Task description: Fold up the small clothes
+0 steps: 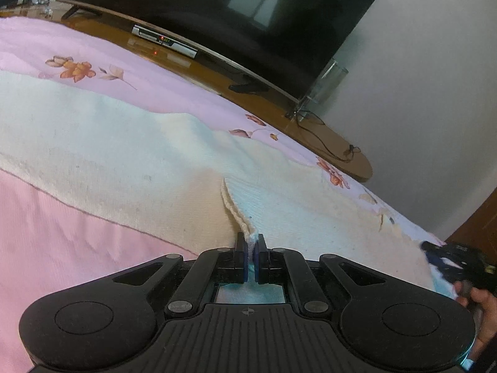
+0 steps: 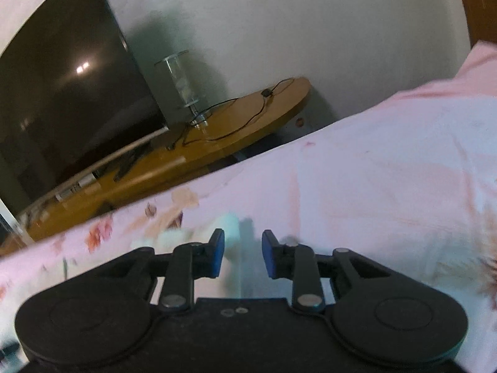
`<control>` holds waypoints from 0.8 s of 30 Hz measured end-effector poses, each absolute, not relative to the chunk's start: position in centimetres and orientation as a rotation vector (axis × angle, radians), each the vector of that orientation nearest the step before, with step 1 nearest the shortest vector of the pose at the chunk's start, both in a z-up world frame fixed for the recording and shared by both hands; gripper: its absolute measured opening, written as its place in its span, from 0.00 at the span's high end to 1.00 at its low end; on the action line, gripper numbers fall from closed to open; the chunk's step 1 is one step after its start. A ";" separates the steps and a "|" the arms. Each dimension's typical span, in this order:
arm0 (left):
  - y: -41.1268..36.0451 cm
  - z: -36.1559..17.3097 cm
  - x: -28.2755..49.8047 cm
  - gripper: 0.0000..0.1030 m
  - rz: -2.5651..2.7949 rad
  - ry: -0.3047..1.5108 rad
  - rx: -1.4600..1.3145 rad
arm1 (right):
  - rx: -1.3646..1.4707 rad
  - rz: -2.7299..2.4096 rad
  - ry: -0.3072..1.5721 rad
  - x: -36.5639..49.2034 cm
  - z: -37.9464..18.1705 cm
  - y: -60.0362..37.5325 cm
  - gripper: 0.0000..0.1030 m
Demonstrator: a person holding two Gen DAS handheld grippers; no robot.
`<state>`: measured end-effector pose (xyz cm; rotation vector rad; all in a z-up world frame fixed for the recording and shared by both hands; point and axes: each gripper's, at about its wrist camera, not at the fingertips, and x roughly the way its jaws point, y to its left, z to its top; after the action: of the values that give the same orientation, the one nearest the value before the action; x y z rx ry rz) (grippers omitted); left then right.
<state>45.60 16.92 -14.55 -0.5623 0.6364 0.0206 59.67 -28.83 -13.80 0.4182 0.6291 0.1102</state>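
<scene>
A cream knitted garment (image 1: 124,155) lies spread across the pink floral bedsheet (image 1: 62,248). My left gripper (image 1: 251,242) is shut on a pinched fold of the garment's edge, which rises as a ridge from the jaws. My right gripper (image 2: 242,248) is open and empty above the sheet, with a pale bit of the garment (image 2: 230,227) just beyond its left finger. The right gripper also shows in the left wrist view (image 1: 450,261) at the garment's right end, held by a hand.
A wooden TV stand (image 1: 217,74) runs along the far side of the bed, with a large dark TV (image 1: 248,15), a set-top box (image 1: 164,42), a glass cylinder (image 2: 183,84) and a black cable (image 2: 242,118). A white wall (image 1: 419,93) is to the right.
</scene>
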 end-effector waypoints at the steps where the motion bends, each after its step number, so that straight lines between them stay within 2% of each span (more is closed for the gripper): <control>1: 17.1 -14.6 45.6 0.95 0.017 0.636 -0.573 | 0.462 0.139 0.652 60.2 -14.3 -29.1 0.72; 2: 17.2 -14.7 45.6 0.95 0.014 0.636 -0.578 | 0.498 0.164 0.679 60.7 -14.8 -29.4 0.71; 3: 17.2 -14.8 45.6 0.95 0.013 0.633 -0.577 | 0.507 0.164 0.704 61.2 -15.2 -29.4 0.76; 4: 17.2 -14.7 45.3 0.95 0.021 0.618 -0.571 | 0.482 0.153 0.707 61.2 -15.4 -29.2 0.94; 7: 16.2 -14.4 45.2 0.97 0.048 0.605 -0.512 | 0.414 0.121 0.632 59.9 -14.5 -28.7 0.93; 11: 16.1 -14.3 45.6 0.97 0.056 0.615 -0.504 | 0.317 0.089 0.666 60.3 -15.5 -27.9 0.94; 14: 16.7 -14.2 45.5 0.95 0.032 0.624 -0.522 | 0.292 0.082 0.673 60.0 -14.7 -27.5 0.85; 15: 17.0 -14.1 45.2 0.94 0.025 0.624 -0.529 | 0.271 0.061 0.662 59.4 -14.1 -27.5 0.72; 16: 17.3 -13.8 44.7 0.93 0.022 0.620 -0.531 | 0.245 0.043 0.638 59.0 -13.8 -27.3 0.65; 17: 17.8 -13.4 43.7 0.87 0.025 0.605 -0.535 | 0.225 0.035 0.615 57.9 -13.2 -27.3 0.63; 19: 18.9 -12.8 41.4 0.33 0.079 0.576 -0.529 | 0.207 0.081 0.593 56.0 -12.5 -27.3 0.64; 20: 19.7 -12.4 40.0 0.02 0.138 0.554 -0.518 | 0.188 0.095 0.584 55.1 -12.3 -26.9 0.63; 23: 23.3 -12.0 36.6 0.04 0.204 0.513 -0.528 | 0.132 0.127 0.578 50.9 -11.7 -26.4 0.63; 24: 24.7 -12.0 35.7 0.13 0.244 0.510 -0.539 | 0.128 0.132 0.586 49.6 -11.7 -26.4 0.63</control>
<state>35.70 24.72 -12.01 -0.5392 0.5104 0.2438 49.57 -26.44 -11.71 0.1278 0.5864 0.1321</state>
